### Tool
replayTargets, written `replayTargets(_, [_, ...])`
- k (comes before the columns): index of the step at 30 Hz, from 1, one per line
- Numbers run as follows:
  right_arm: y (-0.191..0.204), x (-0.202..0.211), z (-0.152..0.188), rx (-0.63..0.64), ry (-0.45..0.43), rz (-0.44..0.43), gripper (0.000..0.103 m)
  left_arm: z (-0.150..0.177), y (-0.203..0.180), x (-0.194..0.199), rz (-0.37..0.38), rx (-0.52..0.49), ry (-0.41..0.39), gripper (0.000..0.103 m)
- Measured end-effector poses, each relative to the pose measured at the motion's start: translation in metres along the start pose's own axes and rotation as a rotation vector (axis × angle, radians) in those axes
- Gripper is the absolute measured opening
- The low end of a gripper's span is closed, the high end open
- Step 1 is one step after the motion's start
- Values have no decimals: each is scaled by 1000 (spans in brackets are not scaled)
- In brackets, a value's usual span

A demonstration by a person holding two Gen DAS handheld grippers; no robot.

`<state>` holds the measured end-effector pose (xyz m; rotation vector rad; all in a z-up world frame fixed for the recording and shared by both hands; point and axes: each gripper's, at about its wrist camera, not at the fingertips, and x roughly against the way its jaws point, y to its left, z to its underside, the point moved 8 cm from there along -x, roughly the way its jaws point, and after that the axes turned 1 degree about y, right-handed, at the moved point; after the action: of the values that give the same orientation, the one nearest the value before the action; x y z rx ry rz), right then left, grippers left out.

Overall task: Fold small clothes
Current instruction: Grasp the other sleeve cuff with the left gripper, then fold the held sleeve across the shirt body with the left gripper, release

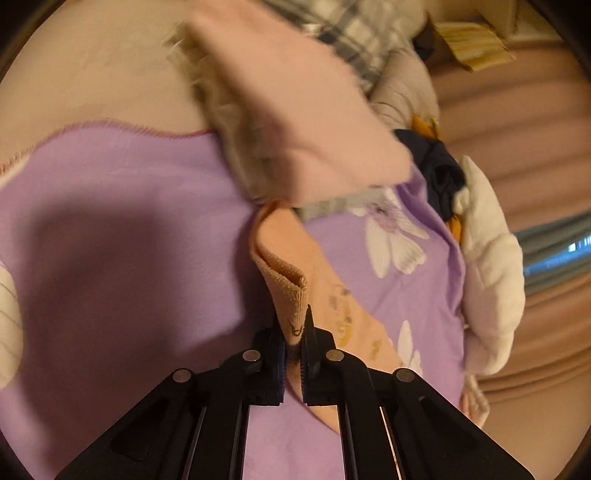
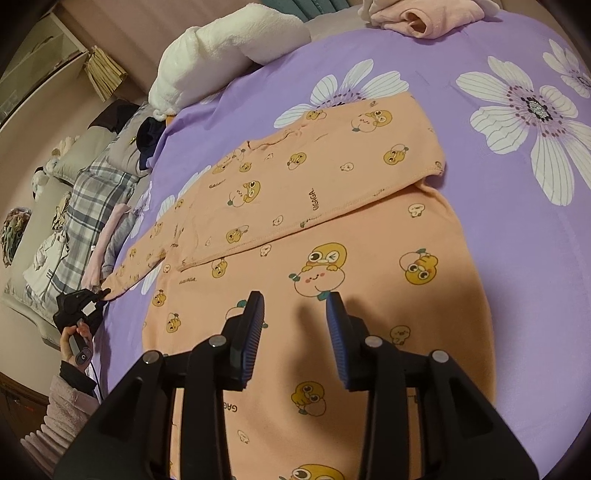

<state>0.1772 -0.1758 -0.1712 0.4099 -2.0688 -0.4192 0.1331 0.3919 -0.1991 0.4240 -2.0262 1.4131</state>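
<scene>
You are working over a purple bedsheet (image 2: 498, 258) printed with big white flowers, and it is filling most of both views, running out past the frame edges so its full extent is not showing. On it the orange shirt (image 2: 332, 258), patterned with small cartoon ducks, is lying flat; one sleeve is lying folded across its chest, and its lower hem is disappearing under your right gripper's body at the bottom of the right wrist view. Along the far side a white plush blanket (image 2: 229, 48) is lying bunched beside a plaid cloth (image 2: 88, 206), and a pink garment (image 2: 424, 16) is sitting crumpled at the top edge, partly cut off. In the left wrist view a pale pink cloth (image 1: 295, 110) is smearing across the upper middle — motion blur is making it hard to tell what it is or what it is resting on. Your right gripper (image 2: 295, 321) is hovering over the shirt's lower body with its jaws standing wide apart and nothing between them. Your left gripper (image 1: 293, 354) is pinching the ribbed cuff of the shirt's outstretched sleeve (image 1: 291, 295), jaws drawn nearly together on the fabric — from the right wrist view that same gripper is looking small at the sheet's left edge, with your hand (image 2: 74, 341) half hidden behind its handle.
</scene>
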Motion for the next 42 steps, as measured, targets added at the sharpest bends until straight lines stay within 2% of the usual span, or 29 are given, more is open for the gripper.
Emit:
replayTargets(7, [-6,10,2,-16,-23,-15,36,21,-80,26,46,-218,-26,3])
replayTargets(16, [-19,26,9,-39,-57,-35,36,87,-187,32,119,-456,24,3])
replayTargets(22, [-30,39,7,-73,-98,-71,36,149,-243,14,138,-595,94,3])
replayTargets(29, [-48,47,5,-127,-127,-98,36,253,-298,-14,140,-787,181,3])
replayTargets(37, [-76,61,10,-189,-163,-108,36,361,-331,-53,108,-971,248,3])
replayTargets(40, [-85,63,10,-209,-169,-106,37,401,-317,-82,40,-1031,338,3])
replayTargets(42, [-89,63,9,-224,-166,-110,41,420,-301,-100,-32,-1066,395,3])
